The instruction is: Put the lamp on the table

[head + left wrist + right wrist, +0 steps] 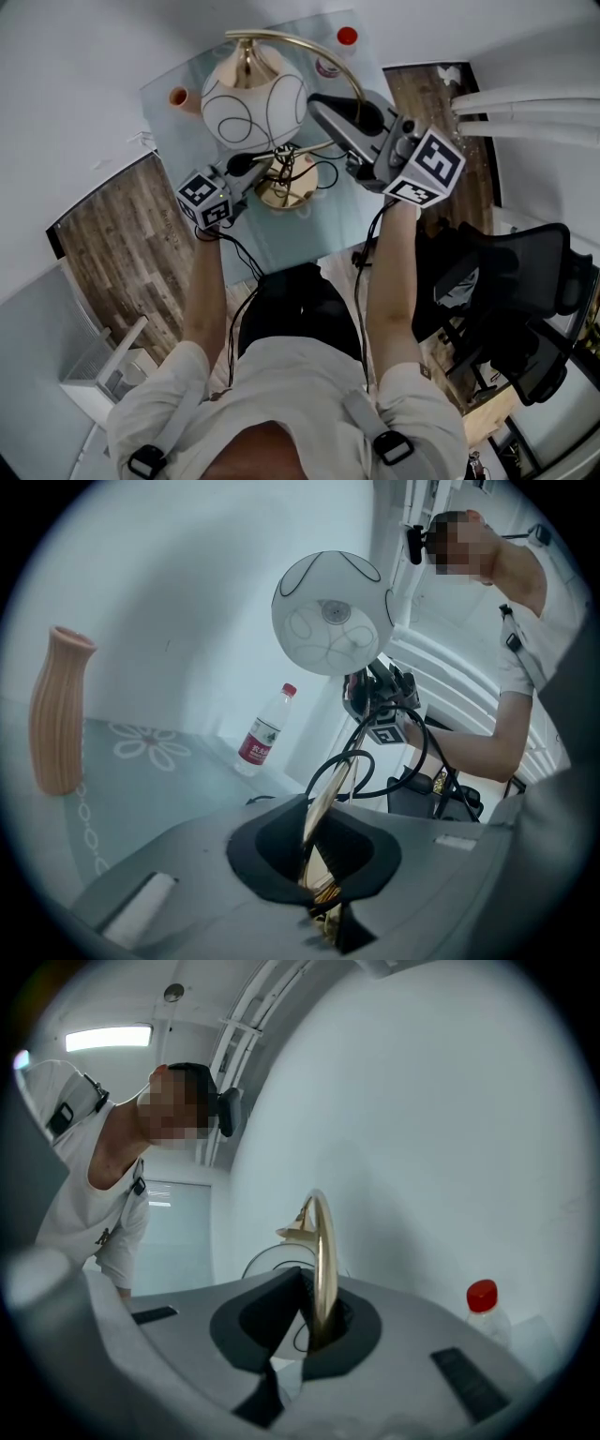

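The lamp has a white globe shade (251, 108) with black line drawings, a curved brass arm (309, 42) and a round brass base (286, 187) that is over the glass table (300, 239); I cannot tell whether the base rests on it. My left gripper (262, 161) is shut on the lower brass stem (323, 808), just above the base. My right gripper (337, 111) is shut on the brass arm (322, 1251) higher up. A black cord (375, 771) loops around the stem. The shade (330, 613) hangs above my left gripper (319, 860).
A ribbed orange vase (58, 710) stands at the table's far left corner. A red-capped water bottle (262, 733) stands at the back by the white wall. A black office chair (506, 281) is to my right on the wood floor.
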